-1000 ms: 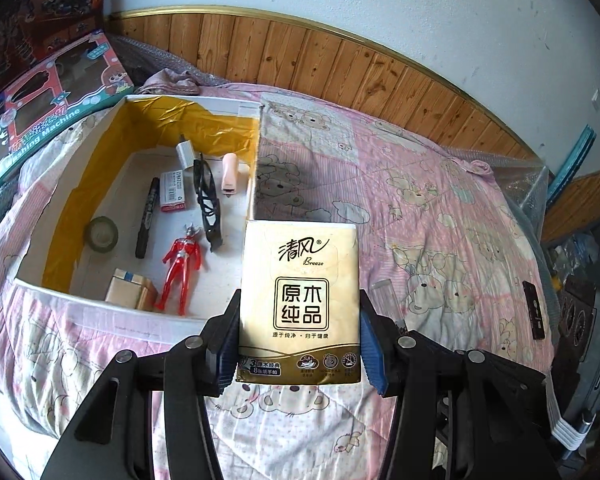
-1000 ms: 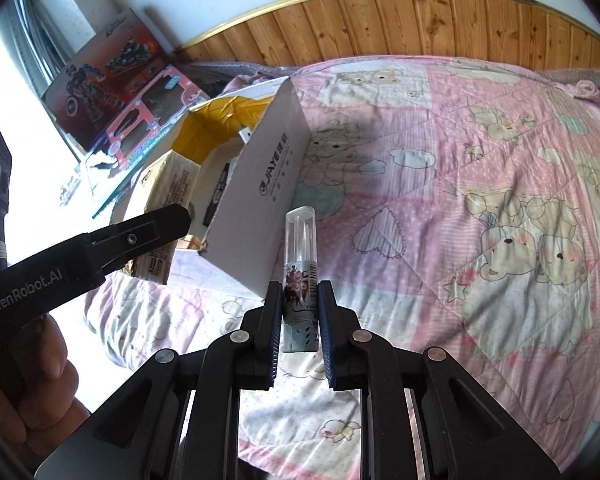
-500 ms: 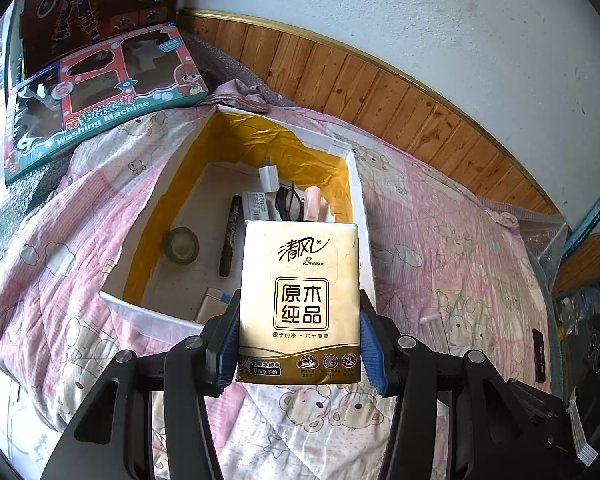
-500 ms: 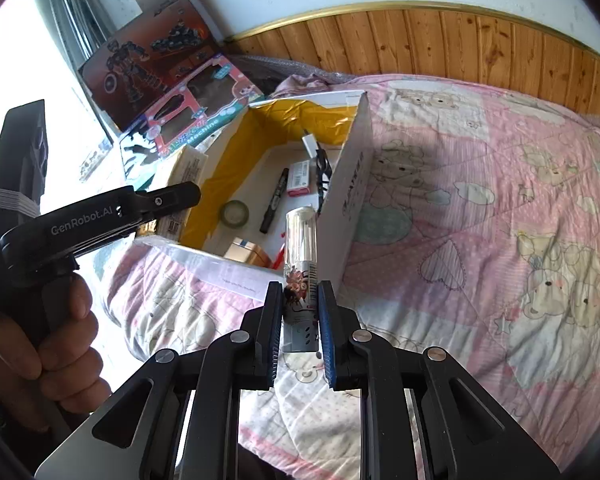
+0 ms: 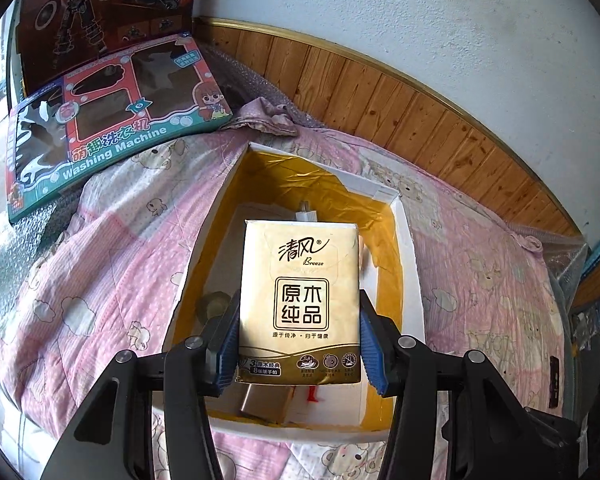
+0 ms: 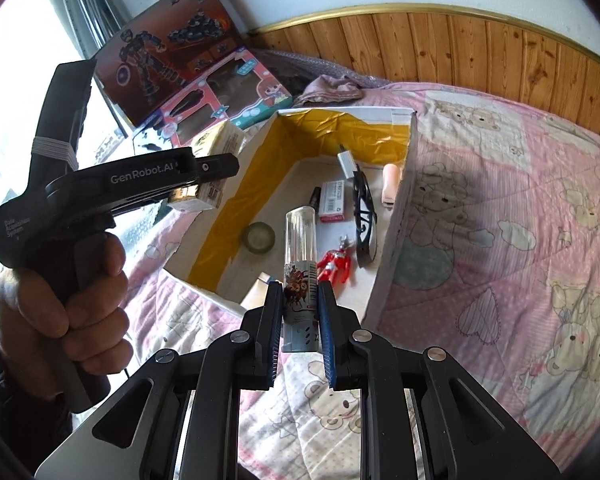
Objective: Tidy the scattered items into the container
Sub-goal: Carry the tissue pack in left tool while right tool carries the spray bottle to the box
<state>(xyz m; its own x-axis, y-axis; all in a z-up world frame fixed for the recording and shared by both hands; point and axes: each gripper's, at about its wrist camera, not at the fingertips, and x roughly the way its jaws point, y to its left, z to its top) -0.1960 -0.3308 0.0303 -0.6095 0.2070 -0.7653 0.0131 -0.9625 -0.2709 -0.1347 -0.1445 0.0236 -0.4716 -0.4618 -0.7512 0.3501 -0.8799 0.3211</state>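
My left gripper (image 5: 298, 340) is shut on a gold tissue pack (image 5: 299, 300), held above the open white box (image 5: 410, 276) with yellow-taped inner walls. The pack hides most of the box floor in the left wrist view. My right gripper (image 6: 299, 312) is shut on a clear-capped printed tube (image 6: 299, 268), hanging over the box's near edge. Inside the box (image 6: 400, 216) lie a red toy figure (image 6: 334, 265), black glasses (image 6: 363, 216), a tape roll (image 6: 259, 237), a marker (image 6: 314, 197), a small red-and-white carton (image 6: 333, 202) and a pink item (image 6: 390, 189). The left gripper (image 6: 204, 178) shows at the box's left.
The box rests on a pink bear-print quilt (image 6: 500, 208) on a bed. Two toy boxes (image 5: 108, 120) lean against the wall at the far left. Wooden panelling (image 5: 420, 120) runs behind the bed. A person's hand (image 6: 64, 300) grips the left handle. A dark remote (image 5: 554, 376) lies at the right.
Both grippers have moved toward the box with their items still held. The tissue pack has come from beside the box to above its interior. The tube now hangs over the box's near edge.
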